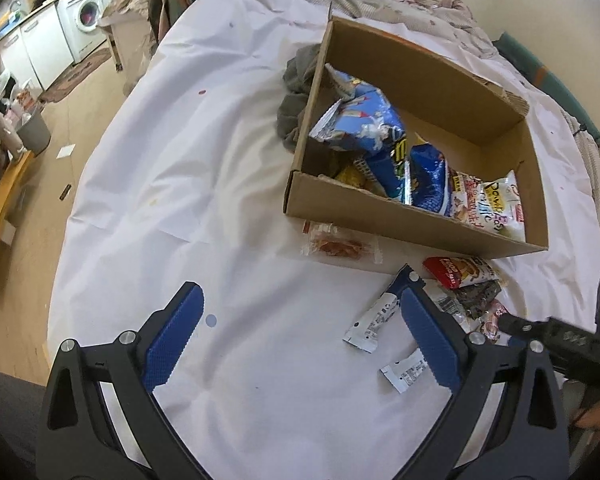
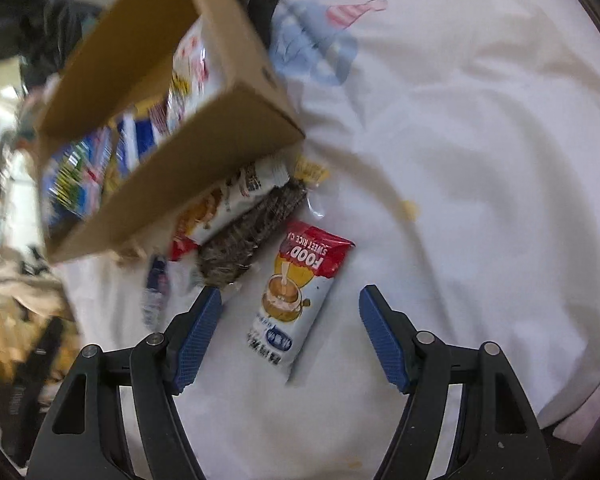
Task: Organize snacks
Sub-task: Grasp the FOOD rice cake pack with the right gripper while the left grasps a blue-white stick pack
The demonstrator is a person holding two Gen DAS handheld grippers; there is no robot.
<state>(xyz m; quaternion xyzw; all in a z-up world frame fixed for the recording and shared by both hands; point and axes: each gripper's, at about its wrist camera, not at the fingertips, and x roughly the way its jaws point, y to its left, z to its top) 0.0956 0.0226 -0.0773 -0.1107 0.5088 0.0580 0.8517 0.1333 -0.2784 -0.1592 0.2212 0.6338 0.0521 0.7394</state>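
Note:
A cardboard box [image 1: 416, 228] on a white sheet holds several snack bags, blue and white ones. Loose snacks lie in front of it: a clear packet with red pieces [image 1: 340, 245], a white bar wrapper [image 1: 374, 320], a small white packet [image 1: 406, 372] and a red-and-white bag [image 1: 462, 271]. My left gripper [image 1: 302, 312] stands open above bare sheet, nothing between its fingers. In the right wrist view the box [image 2: 180, 184] is blurred at the upper left. A red-and-white rice cake bar [image 2: 296, 300] lies between the fingers of my open right gripper [image 2: 290, 300], untouched. A dark seedy bar [image 2: 252, 232] lies beside it.
A grey cloth [image 1: 298, 96] is bunched against the box's far left side. The other gripper's black body [image 1: 572, 340] reaches in at the right of the left wrist view. The bed's edge drops to a wooden floor [image 1: 84, 92] on the left, with a washing machine [image 1: 84, 20] beyond.

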